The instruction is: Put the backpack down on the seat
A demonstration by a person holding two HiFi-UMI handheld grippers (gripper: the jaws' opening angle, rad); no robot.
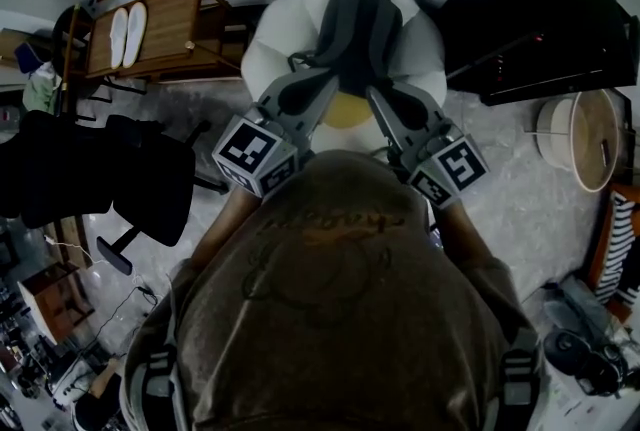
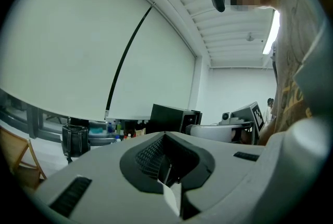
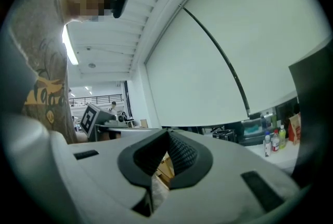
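Left gripper [image 2: 165,163] and right gripper [image 3: 165,155] are both closed tight with nothing between their jaws. Just ahead of them, what looks like the dark grey backpack [image 1: 360,14] rests on the white seat [image 1: 270,39].

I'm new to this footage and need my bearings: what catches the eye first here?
The left gripper and right gripper, fingers shut and empty, each bearing a black-and-white marker cube, reach forward at the middle of the head view. Just beyond them a dark backpack lies on a round white seat. At left, a wooden rack holds white slippers.
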